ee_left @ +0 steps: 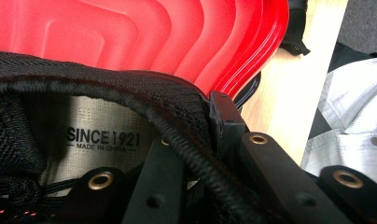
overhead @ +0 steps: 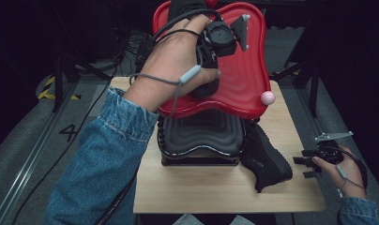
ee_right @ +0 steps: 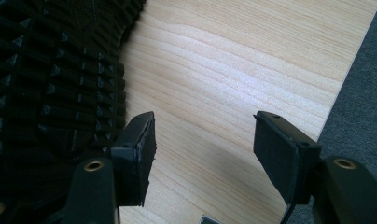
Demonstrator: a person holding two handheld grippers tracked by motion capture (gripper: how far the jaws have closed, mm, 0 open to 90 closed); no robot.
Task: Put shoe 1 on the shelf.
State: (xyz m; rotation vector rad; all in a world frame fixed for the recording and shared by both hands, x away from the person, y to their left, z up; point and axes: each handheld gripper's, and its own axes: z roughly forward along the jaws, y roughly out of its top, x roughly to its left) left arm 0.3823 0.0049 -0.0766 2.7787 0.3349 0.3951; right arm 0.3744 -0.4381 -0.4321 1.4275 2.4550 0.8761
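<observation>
1. Over the far half of the table (overhead: 216, 187), the left gripper (overhead: 211, 77) is hanging above a red tray (overhead: 246, 70), its jaws nearly together and pinching the collar of a black shoe (ee_left: 130, 98).
2. Seen from the left gripper view, this shoe is showing a black mesh collar with a corded rim, a pale inner label reading "SINCE 1921, MADE IN CHINA", and black laces (ee_left: 18, 196) at the near left.
3. From the high view, the person's hand and the gripper are covering most of the shoe, which is sitting over the tray's left part.
4. A pink ball (overhead: 267, 98) is lying at the tray's near right edge.
5. Just under the tray's near edge, a black ridged tray (overhead: 201, 133) is resting on the table.
6. A second black shoe (overhead: 265, 157) is lying just right of the black tray, its studded sole (ee_right: 51, 79) facing the right gripper (ee_right: 203, 154).
7. Near the table's right edge, the right gripper is hovering with jaws wide and nothing between them.
8. Bare wood is lying open along the near edge and the right side.
</observation>
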